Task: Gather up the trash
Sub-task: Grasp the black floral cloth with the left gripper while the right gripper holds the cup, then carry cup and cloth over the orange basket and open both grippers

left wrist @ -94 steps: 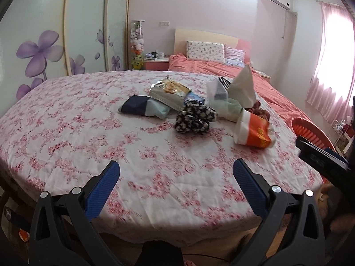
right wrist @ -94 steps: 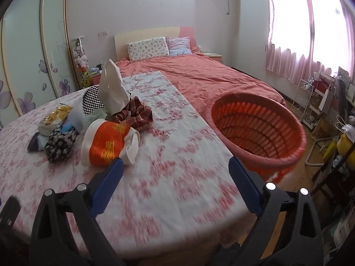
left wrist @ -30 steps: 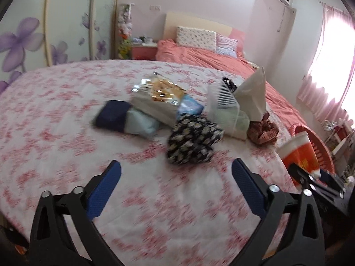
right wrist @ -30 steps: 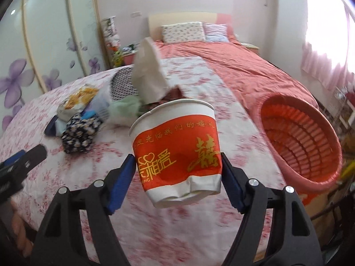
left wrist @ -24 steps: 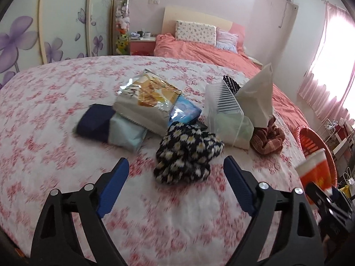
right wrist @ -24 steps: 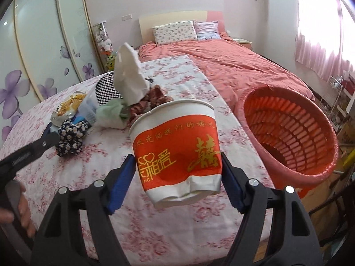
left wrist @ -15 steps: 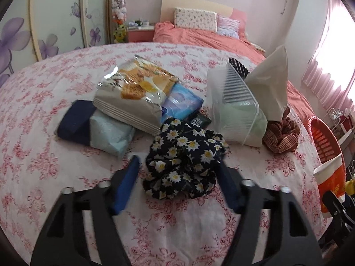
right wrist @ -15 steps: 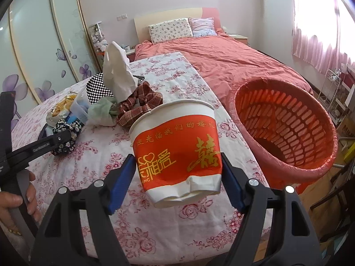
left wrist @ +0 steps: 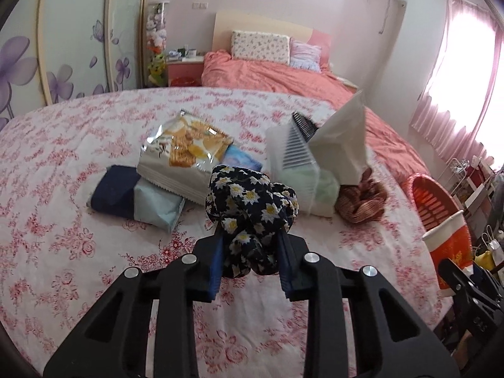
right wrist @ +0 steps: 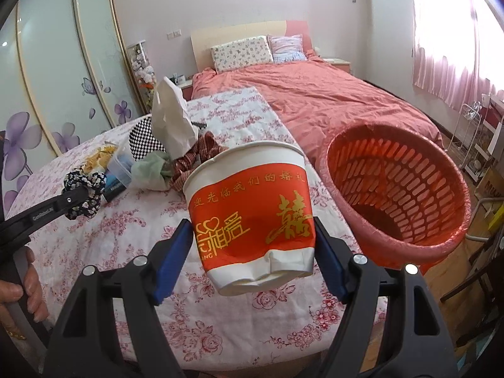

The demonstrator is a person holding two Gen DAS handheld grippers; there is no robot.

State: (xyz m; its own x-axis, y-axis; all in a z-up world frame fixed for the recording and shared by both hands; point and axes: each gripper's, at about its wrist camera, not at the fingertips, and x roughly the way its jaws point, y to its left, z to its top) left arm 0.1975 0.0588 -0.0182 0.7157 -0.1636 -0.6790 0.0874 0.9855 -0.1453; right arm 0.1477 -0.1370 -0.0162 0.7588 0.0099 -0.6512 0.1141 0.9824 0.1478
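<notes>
My left gripper point(left wrist: 250, 261) is shut on a black cloth with white daisies point(left wrist: 252, 208), held just above the flowered tablecloth point(left wrist: 78, 252); it also shows in the right wrist view point(right wrist: 83, 193). My right gripper point(right wrist: 252, 255) is shut on a red and white paper cup point(right wrist: 252, 217) with gold writing, held in the air left of the red trash basket point(right wrist: 397, 195). The cup also shows at the right edge of the left wrist view point(left wrist: 449, 249).
On the table lie a snack bag point(left wrist: 182, 151), a navy and pale blue pack point(left wrist: 135, 195), a clear plastic box point(left wrist: 293, 154), a white paper bag point(left wrist: 343, 145) and a brown plaid cloth point(left wrist: 362, 201). A pink bed point(right wrist: 315, 94) stands behind.
My left gripper moved forward and shut on the daisy cloth, lifting it a little. My right gripper keeps holding the cup and has shifted slightly toward the basket.
</notes>
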